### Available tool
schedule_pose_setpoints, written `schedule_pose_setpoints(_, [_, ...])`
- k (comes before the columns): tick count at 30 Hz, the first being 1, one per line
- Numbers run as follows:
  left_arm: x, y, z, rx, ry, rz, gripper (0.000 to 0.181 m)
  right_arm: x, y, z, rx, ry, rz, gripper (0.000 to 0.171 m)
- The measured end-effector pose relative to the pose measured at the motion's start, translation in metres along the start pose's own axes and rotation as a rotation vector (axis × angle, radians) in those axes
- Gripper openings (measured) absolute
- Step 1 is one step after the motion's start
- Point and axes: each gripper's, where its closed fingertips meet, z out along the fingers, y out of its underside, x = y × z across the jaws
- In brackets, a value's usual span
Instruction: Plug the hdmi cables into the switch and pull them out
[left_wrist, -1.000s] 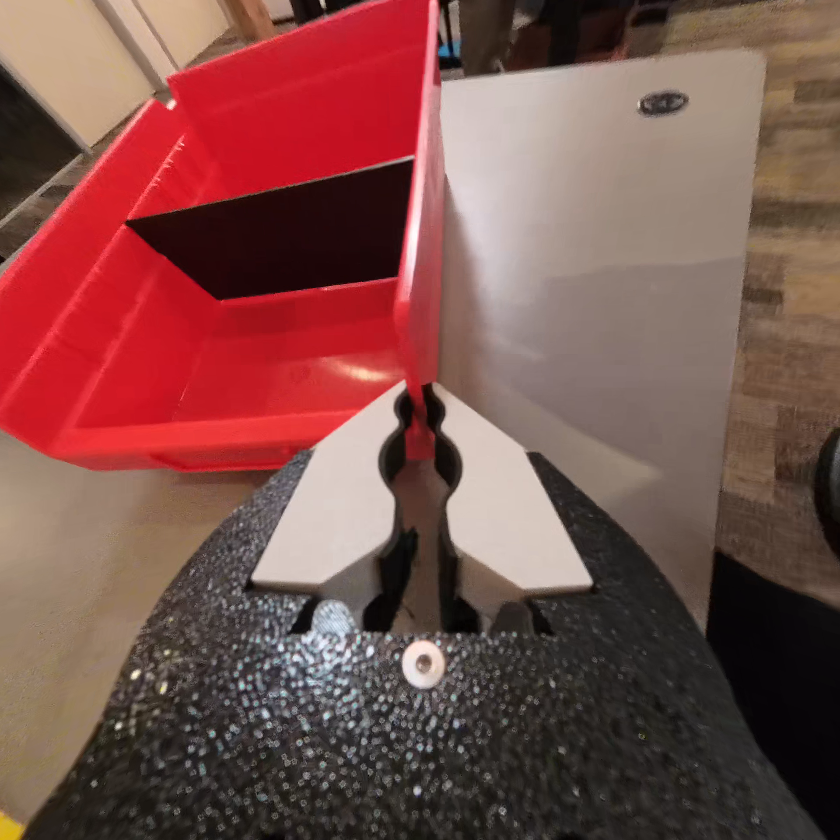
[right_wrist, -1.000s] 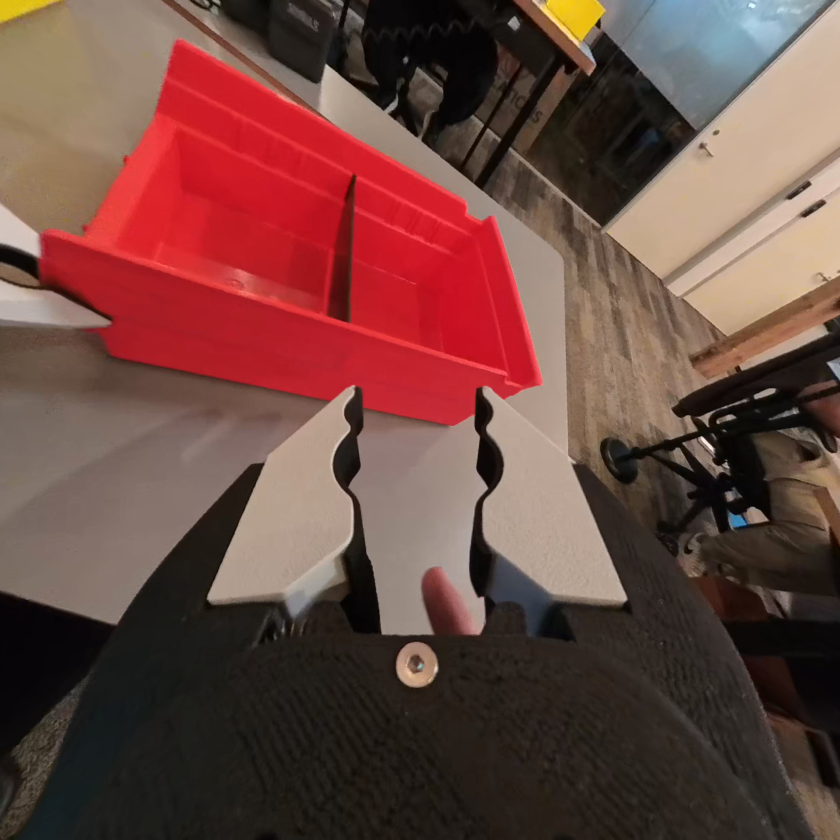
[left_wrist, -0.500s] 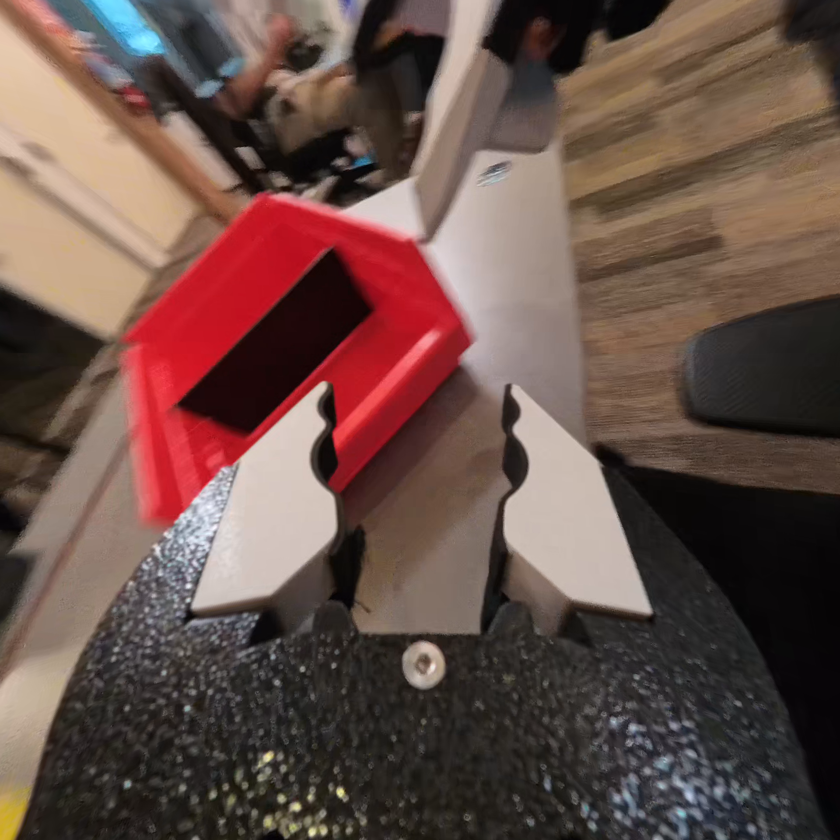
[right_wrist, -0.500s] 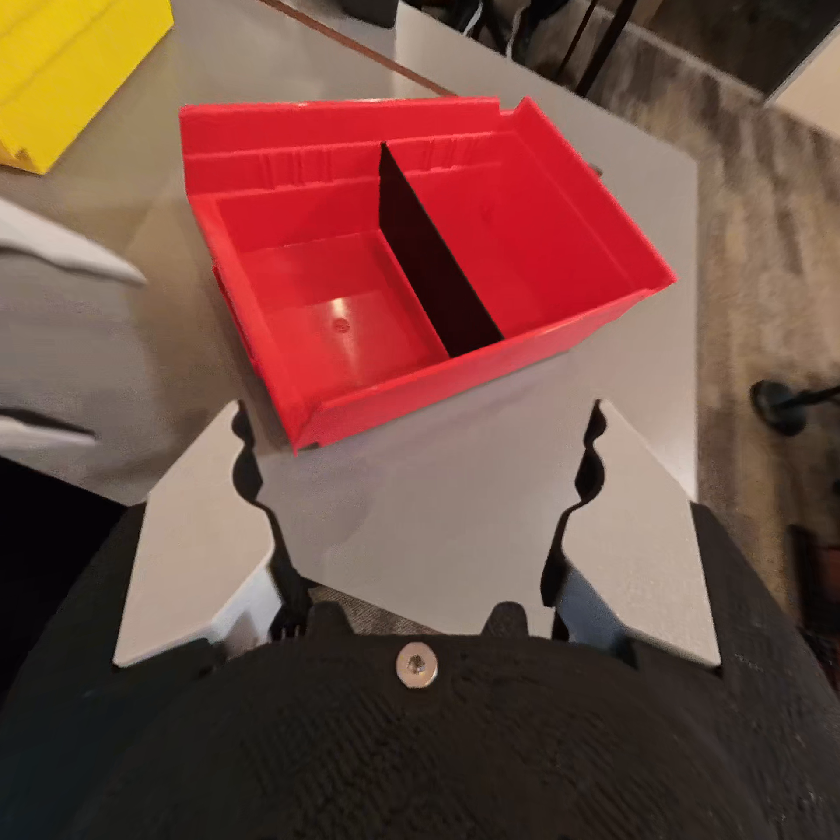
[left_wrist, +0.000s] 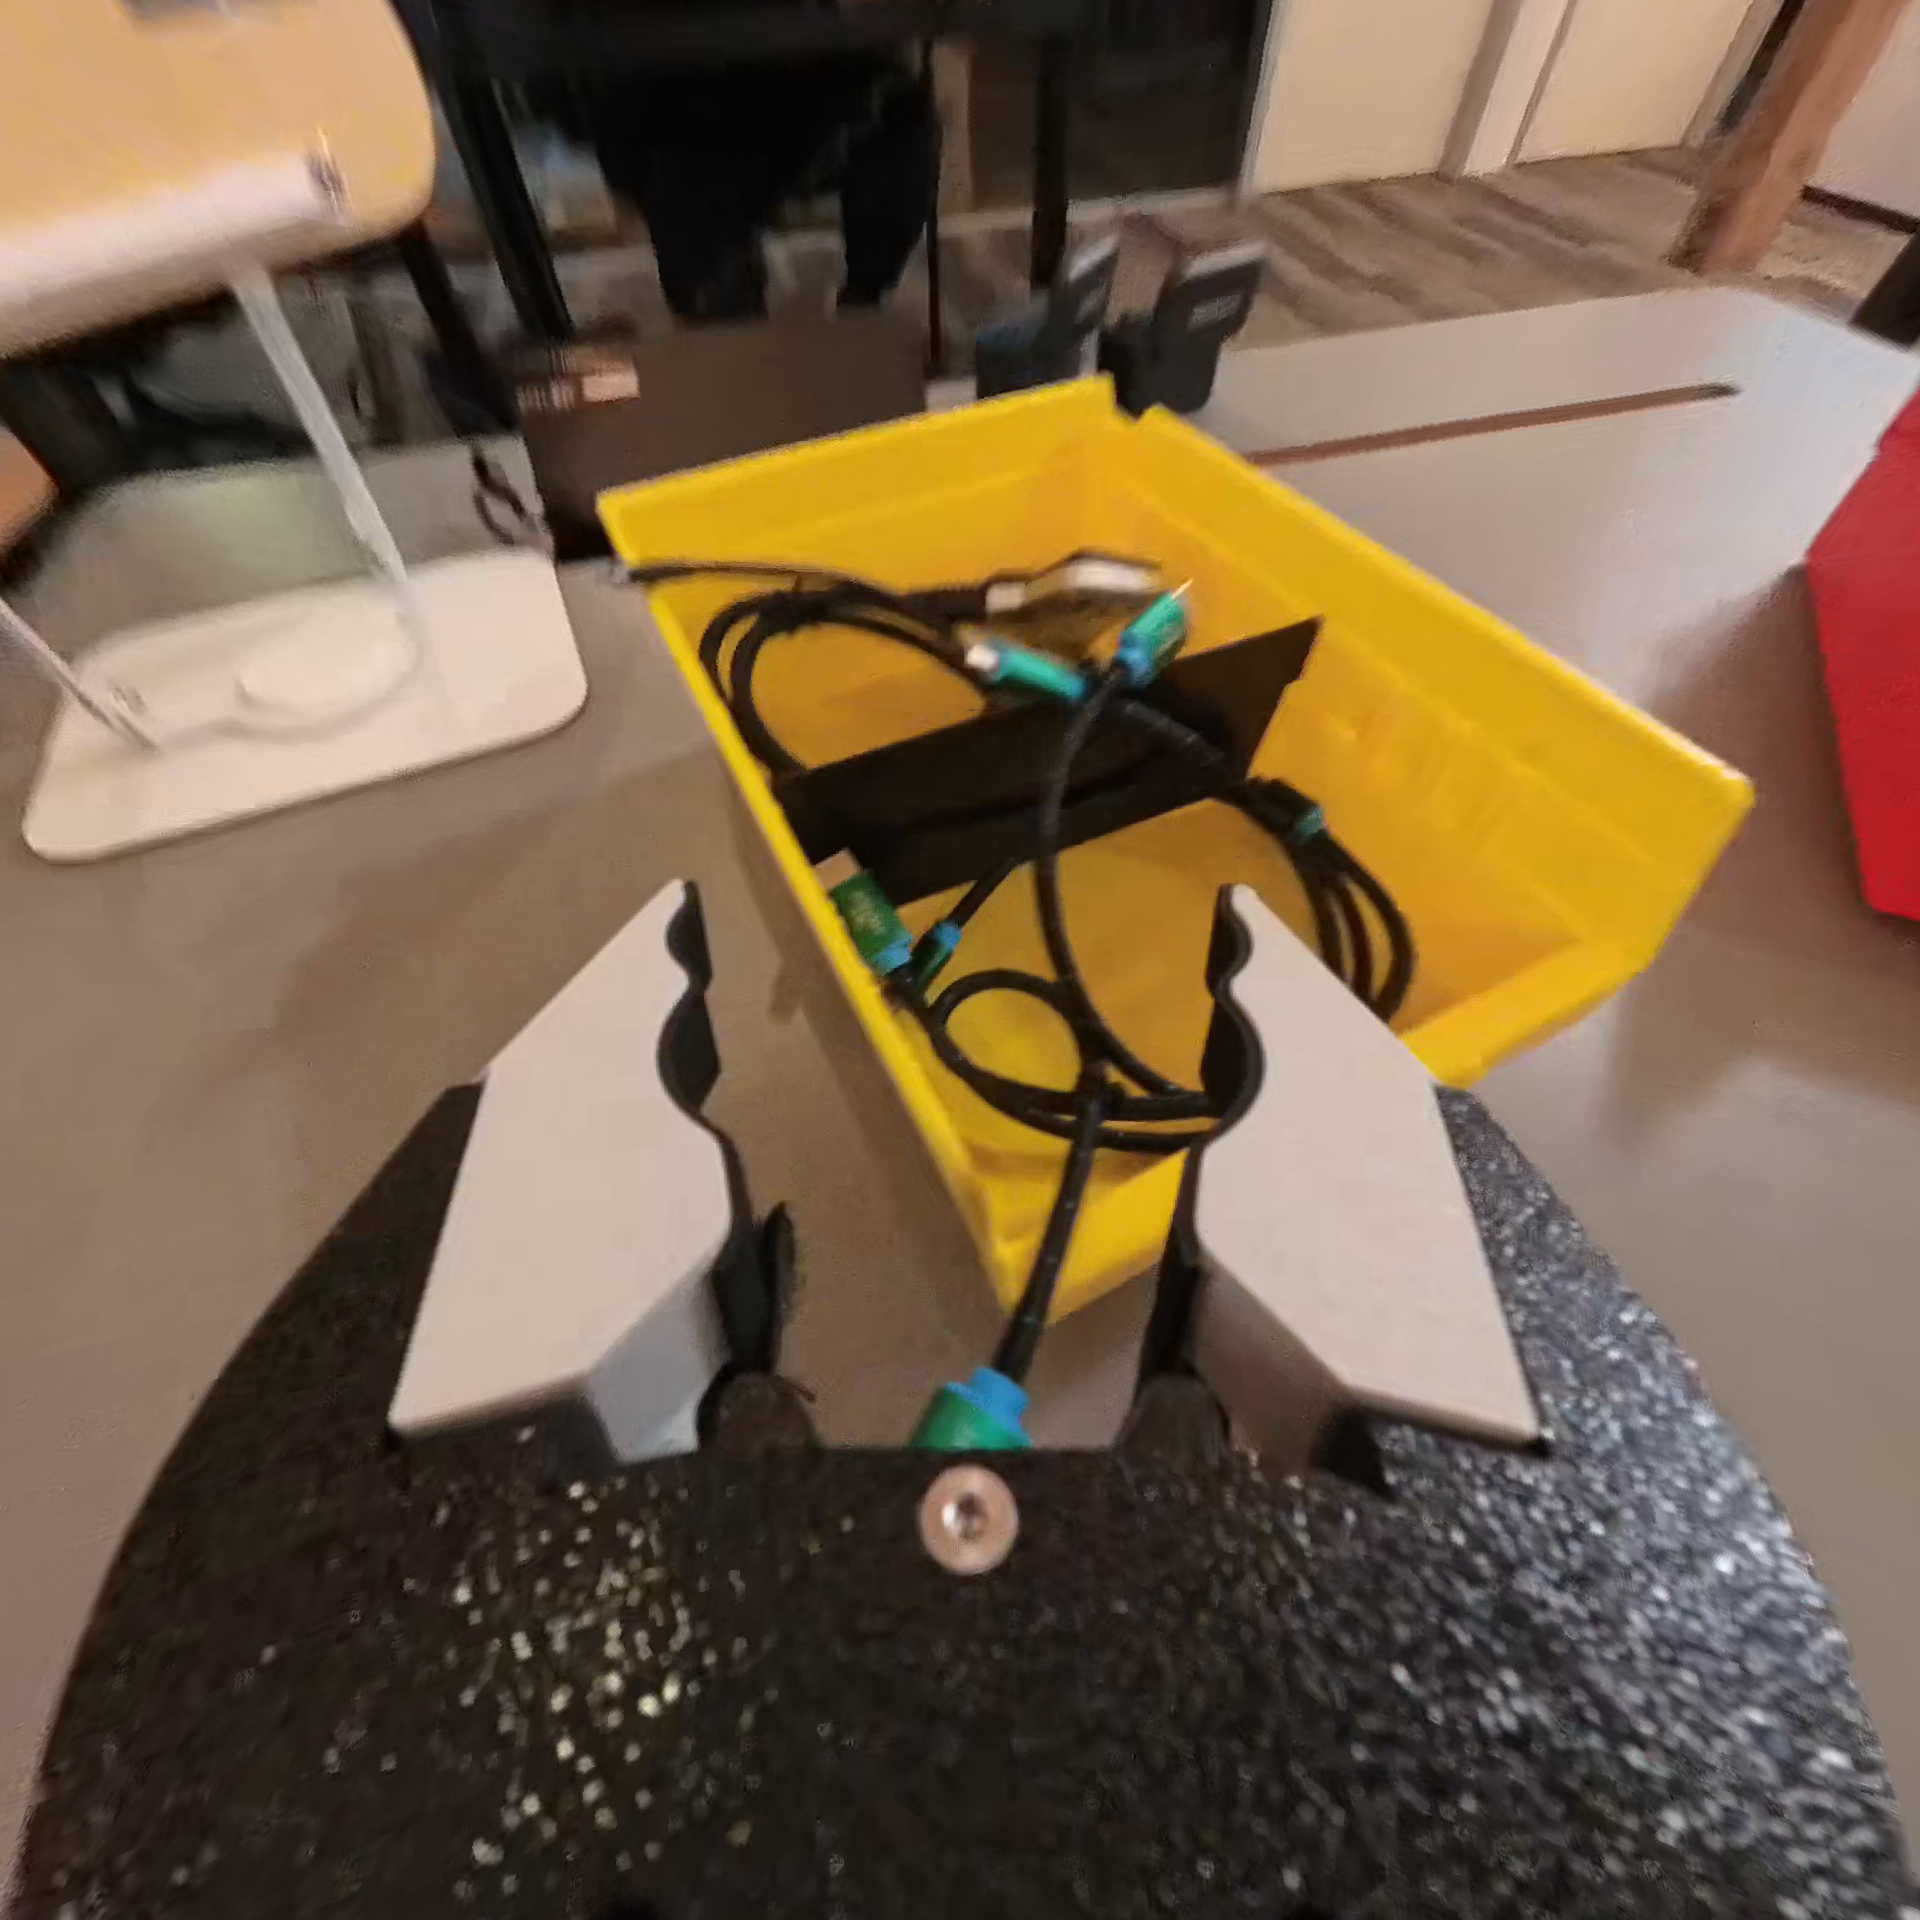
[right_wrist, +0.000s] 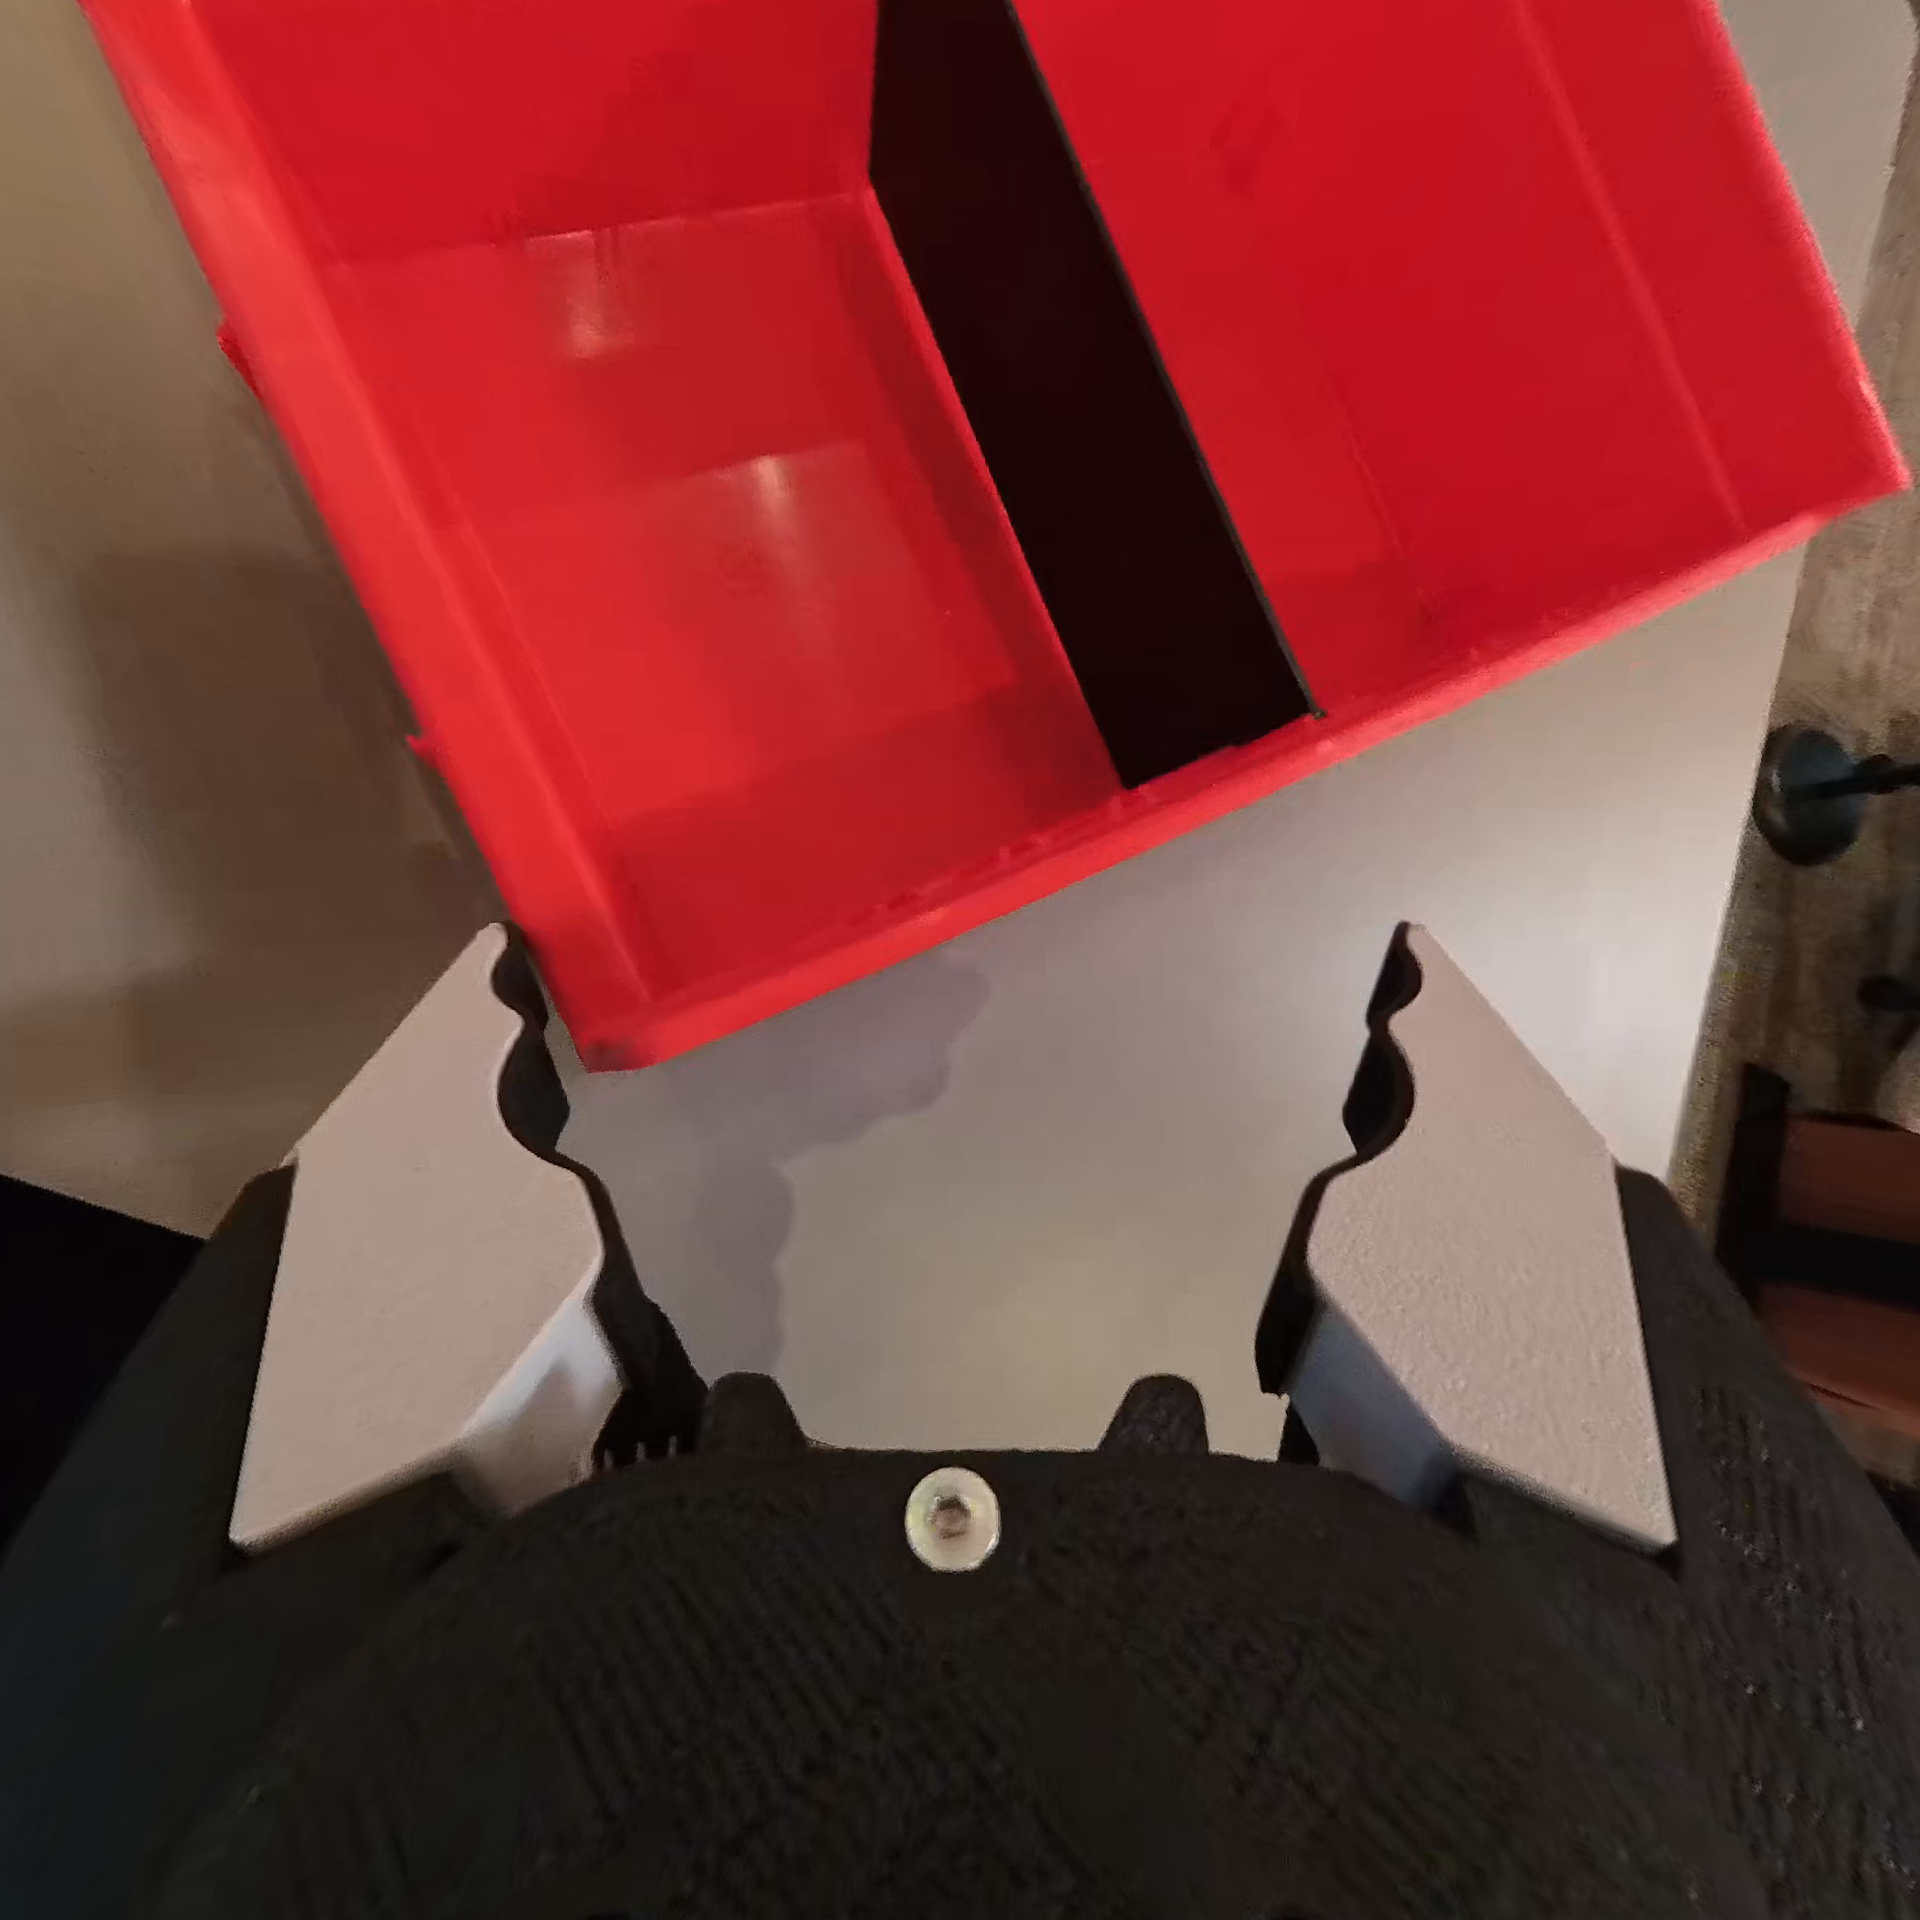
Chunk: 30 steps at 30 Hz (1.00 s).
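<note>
In the left wrist view a yellow bin (left_wrist: 1475, 790) with a black divider (left_wrist: 1039, 769) holds several black HDMI cables (left_wrist: 1340, 925) with green and teal plugs (left_wrist: 868, 914). A pale metallic thing (left_wrist: 1070, 582) lies blurred at the bin's back. One cable hangs over the near wall, its plug (left_wrist: 966, 1413) lying low between my finger bases. My left gripper (left_wrist: 956, 904) is open and holds nothing, just in front of the bin. My right gripper (right_wrist: 956, 935) is wide open and empty, over the grey table (right_wrist: 1039, 1195) at the near corner of an empty red bin (right_wrist: 727, 623).
A white stand base (left_wrist: 312, 675) sits left of the yellow bin. The red bin's corner (left_wrist: 1870, 675) shows at the right edge of the left wrist view. The red bin has a black divider (right_wrist: 1091, 468). The table's right edge drops to carpet (right_wrist: 1870, 260) with a chair base (right_wrist: 1808, 790).
My left gripper let go of the red bin's wall, opened and swung over to the yellow bin. My right gripper opened wider and came closer over the red bin.
</note>
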Motion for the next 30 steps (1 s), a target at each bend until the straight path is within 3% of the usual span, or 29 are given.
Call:
schedule_pose_setpoints(3, [-0.022,0.023,0.023,-0.172,0.009,-0.032,0.095,0.015,0.004,-0.003,-0.004,0.063,0.012,0.151])
schedule_pose_setpoints(5, [-0.029,0.038,0.035,-0.274,0.014,-0.025,0.087,0.031,0.008,-0.005,-0.004,0.128,0.029,0.146])
schedule_pose_setpoints(7, [-0.021,0.052,0.042,-0.377,0.081,-0.036,0.068,0.049,0.014,-0.008,-0.011,0.215,0.048,0.135])
schedule_pose_setpoints(9, [-0.019,0.051,0.047,-0.382,0.082,-0.029,0.048,0.066,0.015,-0.015,-0.005,0.317,0.041,0.116])
schedule_pose_setpoints(14, [-0.058,0.044,0.044,-0.308,-0.148,0.021,0.005,0.065,-0.015,-0.055,0.167,0.352,0.028,0.113])
schedule_pose_setpoints(23, [-0.113,0.069,-0.019,-0.29,-0.274,0.0,0.005,0.062,-0.024,-0.085,0.228,0.391,0.004,0.11])
schedule_pose_setpoints(28, [-0.152,0.077,-0.033,-0.292,-0.209,-0.033,0.039,0.05,-0.032,-0.069,0.188,0.366,-0.048,0.109])
schedule_pose_setpoints(30, [-0.165,0.071,-0.045,-0.293,-0.283,0.017,0.052,0.044,-0.039,-0.066,0.187,0.366,-0.082,0.109])
